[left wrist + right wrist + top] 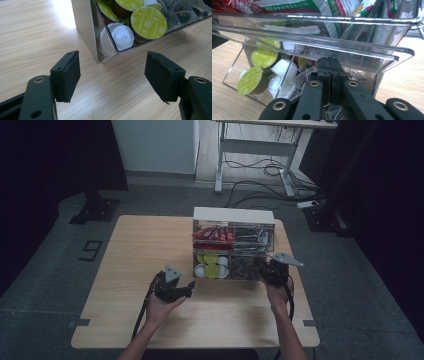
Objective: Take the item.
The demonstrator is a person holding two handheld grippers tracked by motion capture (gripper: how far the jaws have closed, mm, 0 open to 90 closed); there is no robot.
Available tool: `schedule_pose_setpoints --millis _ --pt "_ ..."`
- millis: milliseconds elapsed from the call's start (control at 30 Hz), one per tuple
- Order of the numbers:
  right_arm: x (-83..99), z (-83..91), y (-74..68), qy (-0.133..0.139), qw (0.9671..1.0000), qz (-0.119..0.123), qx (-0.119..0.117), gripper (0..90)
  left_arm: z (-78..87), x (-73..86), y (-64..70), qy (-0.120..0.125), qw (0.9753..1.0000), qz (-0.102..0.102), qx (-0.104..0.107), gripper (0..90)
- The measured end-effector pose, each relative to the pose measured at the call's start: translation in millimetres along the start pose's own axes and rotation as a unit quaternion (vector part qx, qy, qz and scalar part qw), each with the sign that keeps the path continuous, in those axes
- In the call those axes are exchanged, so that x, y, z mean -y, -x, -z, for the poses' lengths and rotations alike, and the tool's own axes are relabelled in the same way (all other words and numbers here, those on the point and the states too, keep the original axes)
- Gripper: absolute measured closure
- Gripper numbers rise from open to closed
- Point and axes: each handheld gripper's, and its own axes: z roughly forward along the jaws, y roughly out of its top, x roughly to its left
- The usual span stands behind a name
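A clear organiser box (233, 214) stands at the far middle of the wooden table (145, 250). Its lower left bin holds green-lidded and white capsules (211, 265), the lower right bin tea bags (243, 266). My left gripper (189, 287) is open just in front of the box's left corner (85, 27), apart from it, with a green-lidded capsule (148, 23) behind the wall. Over at the tea bag bin's open front, my right gripper (262, 266) is shut. Its jaws (328, 61) are pressed together among the tea bags (307, 75). Whether they pinch anything is unclear.
Red sachets (214, 235) and green-printed packets (352, 15) fill the upper bins, whose clear rim (352, 47) overhangs my right gripper. A white desk frame (255, 150) and floor cables (260, 185) lie beyond the table. Bare wood spreads left and in front.
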Motion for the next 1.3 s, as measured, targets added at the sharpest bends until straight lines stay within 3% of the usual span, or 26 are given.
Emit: schedule_pose_setpoints --millis 167,267,567,1300 --pt "0.0 -0.1 0.2 0.0 1.0 0.0 -0.001 87.8 -6.2 -3.6 3.3 -0.003 1.0 -0.003 -0.001 28.8" --pt "0.2 -0.5 0.0 0.0 1.0 0.0 0.0 87.8 -11.2 -4.7 5.1 -0.006 0.9999 0.005 0.011 28.5" --pt "0.3 -1.5 -0.4 -0.001 1.0 0.0 -0.002 87.7 -20.9 -8.1 9.9 -0.005 0.9999 0.011 0.01 28.5" --pt "-0.8 -1.9 -1.5 -0.004 1.0 0.003 -0.004 87.7 -37.1 -17.4 23.2 -0.007 0.9998 0.007 0.016 28.7"
